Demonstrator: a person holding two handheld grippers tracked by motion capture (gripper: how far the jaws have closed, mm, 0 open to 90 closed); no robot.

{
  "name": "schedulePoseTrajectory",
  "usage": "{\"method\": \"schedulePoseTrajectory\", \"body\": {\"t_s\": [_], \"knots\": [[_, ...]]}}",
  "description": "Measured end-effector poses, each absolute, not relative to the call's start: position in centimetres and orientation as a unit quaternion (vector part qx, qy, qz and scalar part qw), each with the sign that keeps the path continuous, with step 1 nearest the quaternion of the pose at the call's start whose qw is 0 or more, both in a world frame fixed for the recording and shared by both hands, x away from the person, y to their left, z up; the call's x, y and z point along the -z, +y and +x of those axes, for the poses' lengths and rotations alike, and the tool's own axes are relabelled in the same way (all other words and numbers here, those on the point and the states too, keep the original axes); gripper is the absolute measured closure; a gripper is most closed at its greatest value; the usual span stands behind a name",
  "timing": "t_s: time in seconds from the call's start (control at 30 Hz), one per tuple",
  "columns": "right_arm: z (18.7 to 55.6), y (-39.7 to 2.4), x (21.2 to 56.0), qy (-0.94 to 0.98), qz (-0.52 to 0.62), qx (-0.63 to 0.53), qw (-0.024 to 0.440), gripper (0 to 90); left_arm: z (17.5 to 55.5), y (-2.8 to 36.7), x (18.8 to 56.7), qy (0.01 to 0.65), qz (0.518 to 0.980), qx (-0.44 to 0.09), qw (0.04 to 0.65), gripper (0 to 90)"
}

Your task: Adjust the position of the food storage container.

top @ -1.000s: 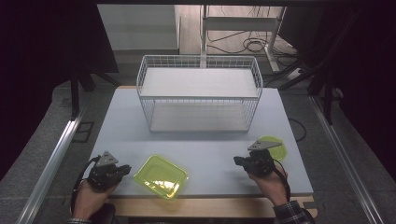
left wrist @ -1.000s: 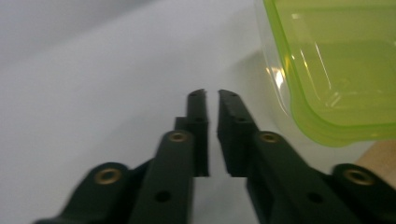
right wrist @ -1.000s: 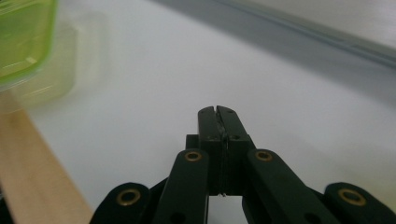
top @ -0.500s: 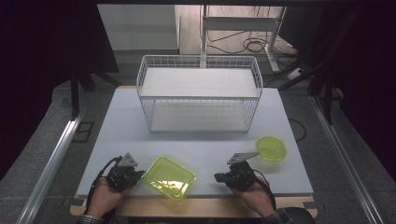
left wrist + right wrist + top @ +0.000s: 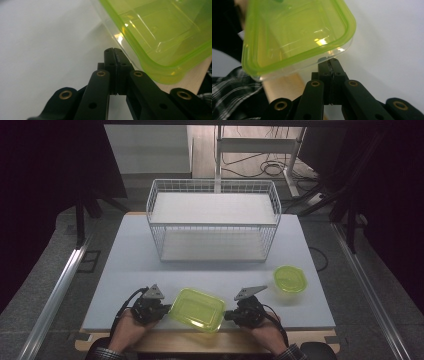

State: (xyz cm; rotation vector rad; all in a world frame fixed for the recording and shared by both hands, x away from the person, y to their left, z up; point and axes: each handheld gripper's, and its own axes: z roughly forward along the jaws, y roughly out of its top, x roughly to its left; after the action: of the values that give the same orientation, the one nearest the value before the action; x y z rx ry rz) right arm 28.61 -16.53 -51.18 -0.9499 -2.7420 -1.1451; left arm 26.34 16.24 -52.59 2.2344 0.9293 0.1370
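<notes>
Wire basket [image 5: 214,222] at table's [image 5: 125,270] far side, likely destination. Lidded green container [image 5: 197,309] at near edge, between my hands, so both can press its ends. Left gripper [image 5: 159,309] clenched empty, at left end; right gripper [image 5: 231,315] clenched empty, tips at right wall. Small round container [image 5: 290,279] apart, right.

Green container [image 5: 197,309] between left claw [image 5: 161,308] and right claw [image 5: 230,315], near table's front edge [image 5: 310,322].
</notes>
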Motion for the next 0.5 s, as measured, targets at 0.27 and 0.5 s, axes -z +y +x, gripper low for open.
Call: {"method": "schedulePoseTrajectory", "body": {"t_s": [0.27,0.5], "knots": [[30.7,-18.1,51.0,-0.868,-0.335,0.366,-0.017,88.8,26.9,14.1,52.7,0.343,0.870,-0.051,0.350,89.9],[32.1,-18.5,50.8,-0.865,-0.340,0.367,-0.039,88.7,27.3,13.1,52.7,0.337,0.871,-0.047,0.355,89.9]]}}
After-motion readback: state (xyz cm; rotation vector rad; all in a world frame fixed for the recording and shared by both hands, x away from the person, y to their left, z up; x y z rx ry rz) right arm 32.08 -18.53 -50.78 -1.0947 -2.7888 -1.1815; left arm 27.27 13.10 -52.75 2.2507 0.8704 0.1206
